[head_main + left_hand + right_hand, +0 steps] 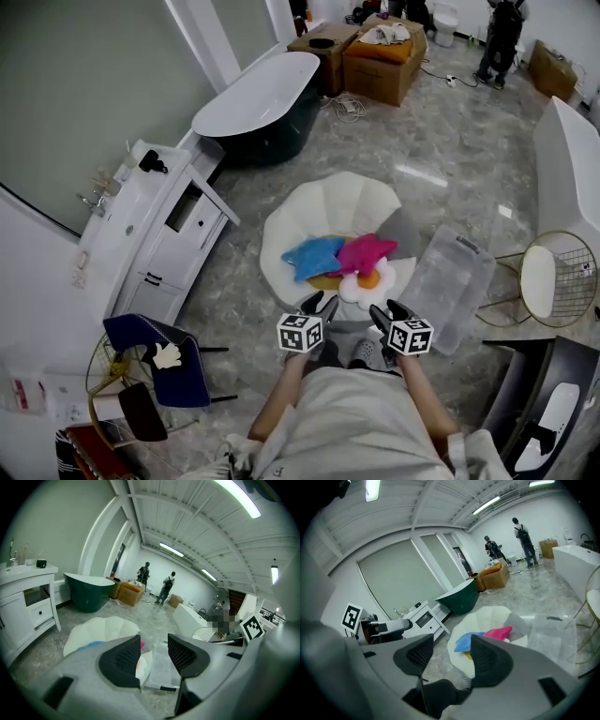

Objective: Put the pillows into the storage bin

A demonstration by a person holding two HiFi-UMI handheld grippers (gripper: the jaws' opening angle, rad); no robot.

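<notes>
Head view has both tools hanging close in front of the person, and neither one is gripping anything. The left tool (317, 304) has its jaws spread with nothing between them, and the right tool (388, 310) is the same deal, jaws apart and empty. The pillows are all piled on the white shell-shaped seat (323, 202) just ahead: blue star pillow (314, 256), pink star pillow (364, 252) touching it, and flower pillow (372, 281) at the front edge. The clear storage bin (457, 286) sits on the floor just right of the seat.
</notes>
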